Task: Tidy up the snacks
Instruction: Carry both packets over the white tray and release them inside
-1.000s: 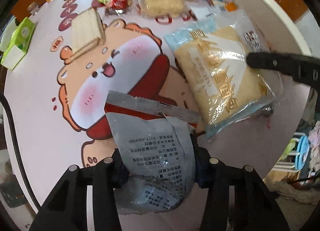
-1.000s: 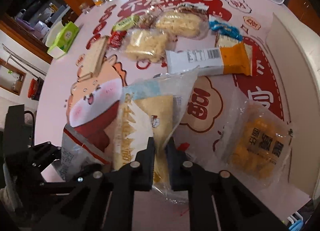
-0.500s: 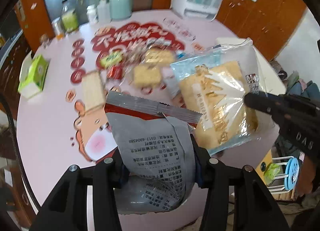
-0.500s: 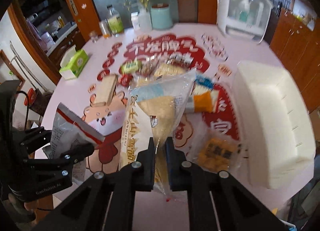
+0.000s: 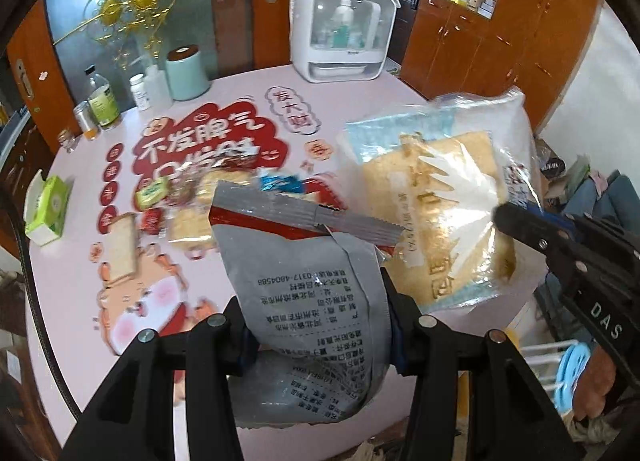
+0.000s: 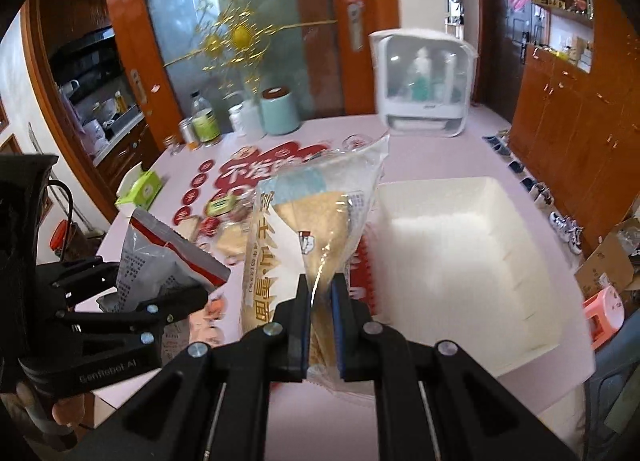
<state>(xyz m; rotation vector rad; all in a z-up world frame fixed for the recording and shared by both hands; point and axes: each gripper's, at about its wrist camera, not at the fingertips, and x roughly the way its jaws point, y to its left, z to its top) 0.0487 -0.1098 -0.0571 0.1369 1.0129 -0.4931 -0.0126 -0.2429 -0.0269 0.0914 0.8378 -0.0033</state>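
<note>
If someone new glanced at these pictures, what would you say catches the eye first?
Two snack bags held above the table: a grey bag in the left hand-held gripper and a clear bread bag pinched in the right hand-held gripper. Next, the white bin at right on the pink table with its red cartoon print.

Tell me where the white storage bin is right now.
The white storage bin sits on the pink table, on the right of the right wrist view, beside the bread packet held by the right gripper.
</note>
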